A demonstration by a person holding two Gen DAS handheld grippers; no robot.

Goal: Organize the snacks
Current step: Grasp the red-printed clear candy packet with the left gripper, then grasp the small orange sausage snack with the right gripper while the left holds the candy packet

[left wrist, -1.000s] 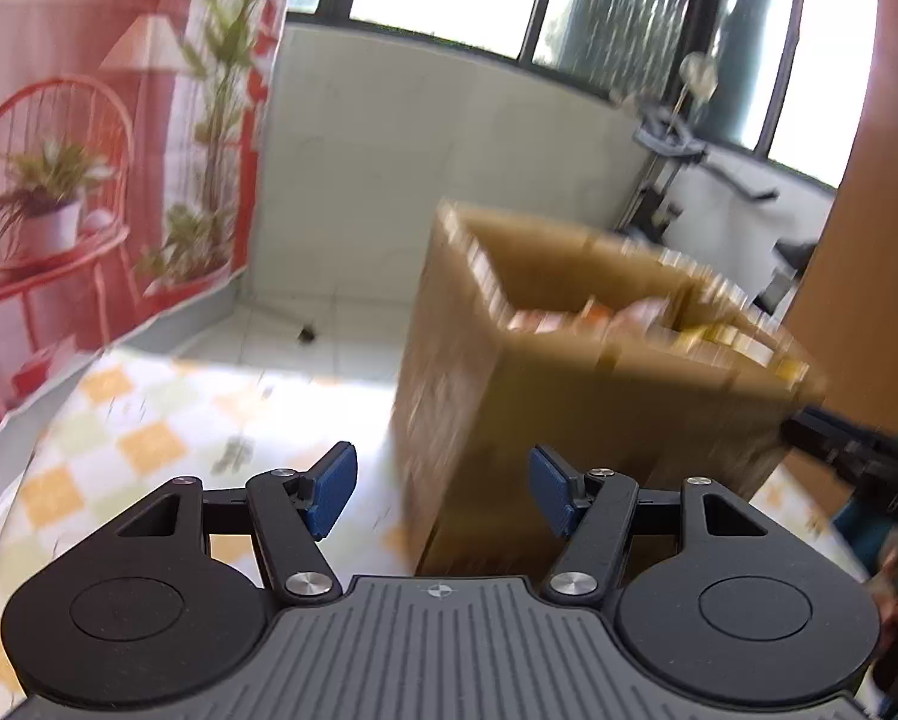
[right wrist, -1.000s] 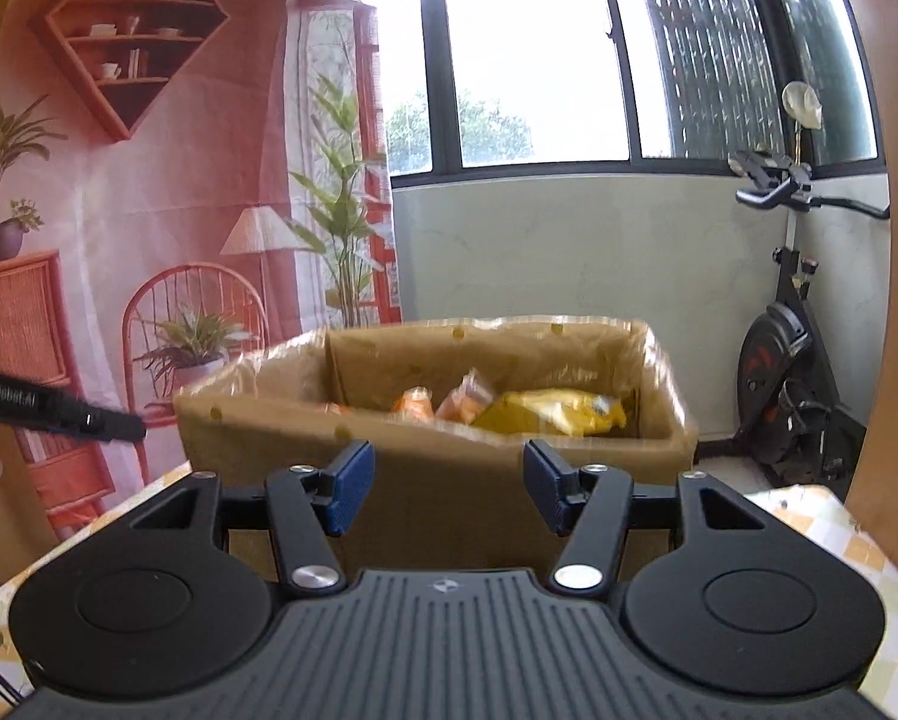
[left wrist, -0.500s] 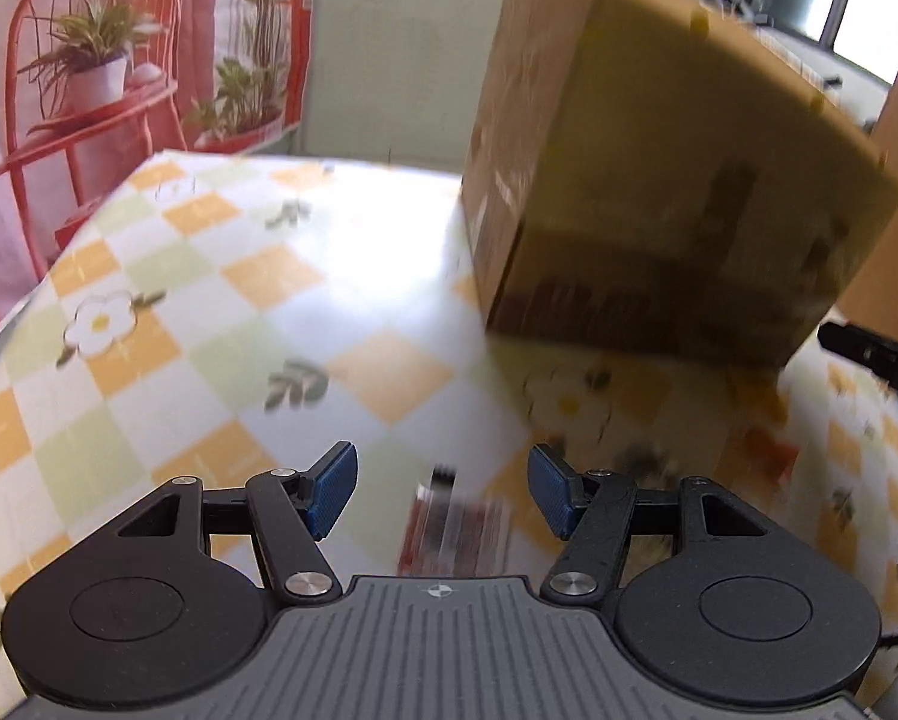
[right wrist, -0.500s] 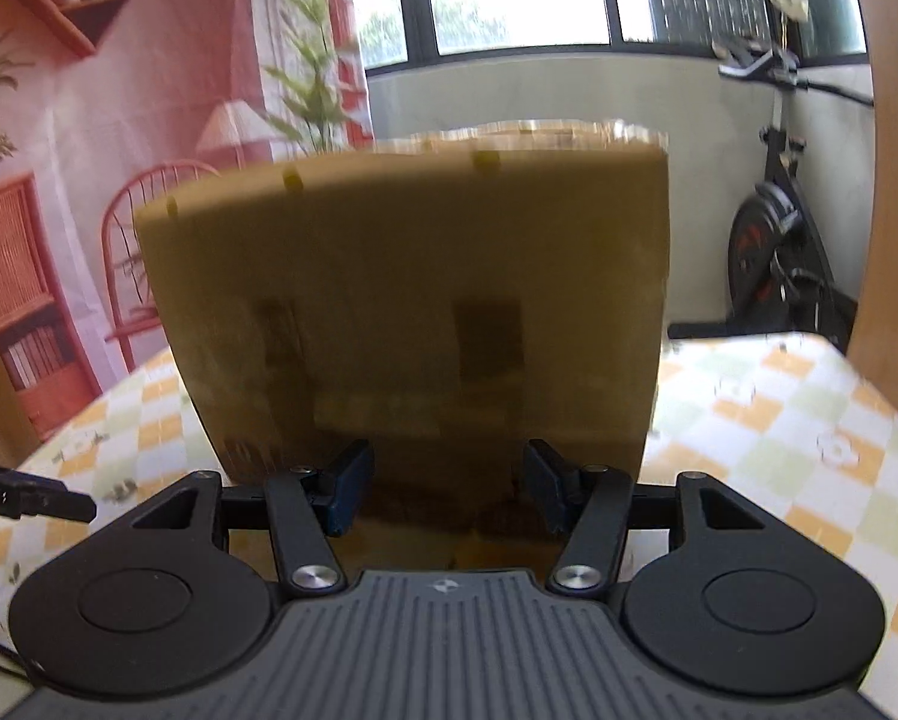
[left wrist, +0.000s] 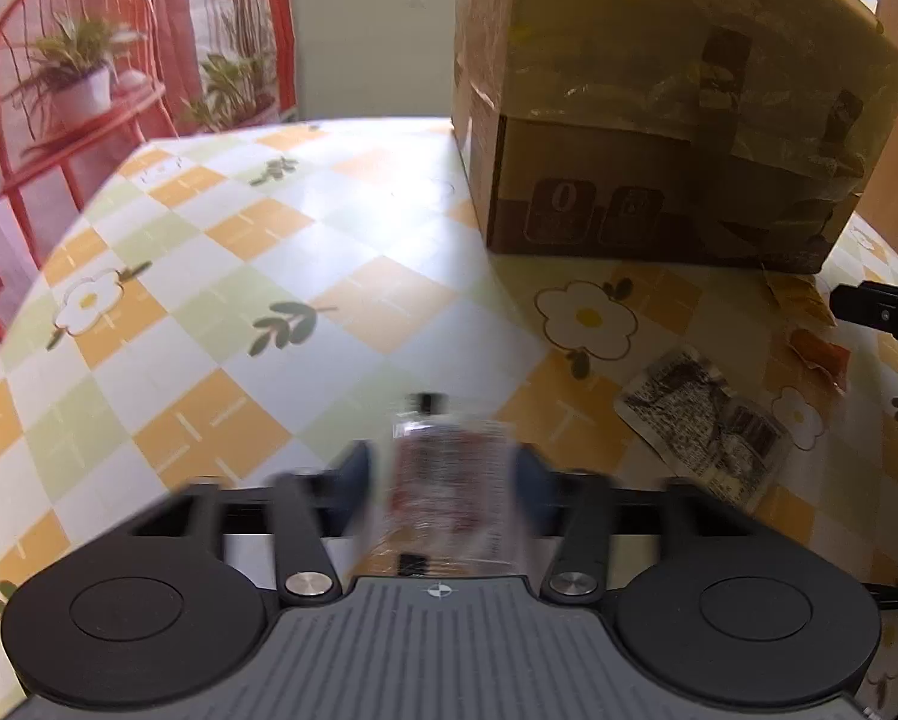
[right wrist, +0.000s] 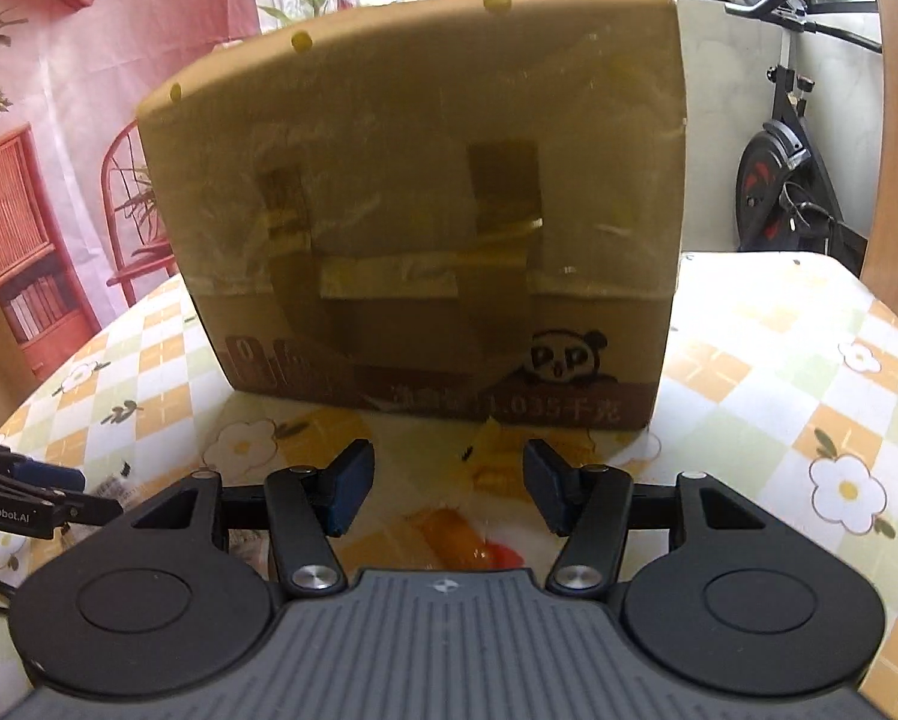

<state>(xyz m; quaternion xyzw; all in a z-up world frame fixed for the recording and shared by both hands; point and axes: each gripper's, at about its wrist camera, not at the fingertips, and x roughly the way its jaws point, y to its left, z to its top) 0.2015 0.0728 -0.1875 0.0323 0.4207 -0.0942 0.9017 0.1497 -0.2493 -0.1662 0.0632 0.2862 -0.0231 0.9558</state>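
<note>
A tall brown cardboard box (left wrist: 659,120) stands on the checkered table; it also fills the right wrist view (right wrist: 437,228). My left gripper (left wrist: 443,474) is open, its blurred fingers on either side of a clear red-printed snack packet (left wrist: 449,480) lying on the table. A black-and-white snack packet (left wrist: 707,426) lies to its right, with orange and yellow packets (left wrist: 809,324) beyond it. My right gripper (right wrist: 443,480) is open above an orange packet (right wrist: 455,534), with a yellow packet (right wrist: 497,456) in front of the box.
The table has a yellow, green and white flower-patterned cloth (left wrist: 239,300). The other gripper shows at the right edge of the left wrist view (left wrist: 881,312) and at the left edge of the right wrist view (right wrist: 23,492). An exercise bike (right wrist: 791,180) stands behind the table.
Both grippers have dropped from box-top height to the table surface. The left gripper has come down around the clear packet. The box's contents are no longer visible.
</note>
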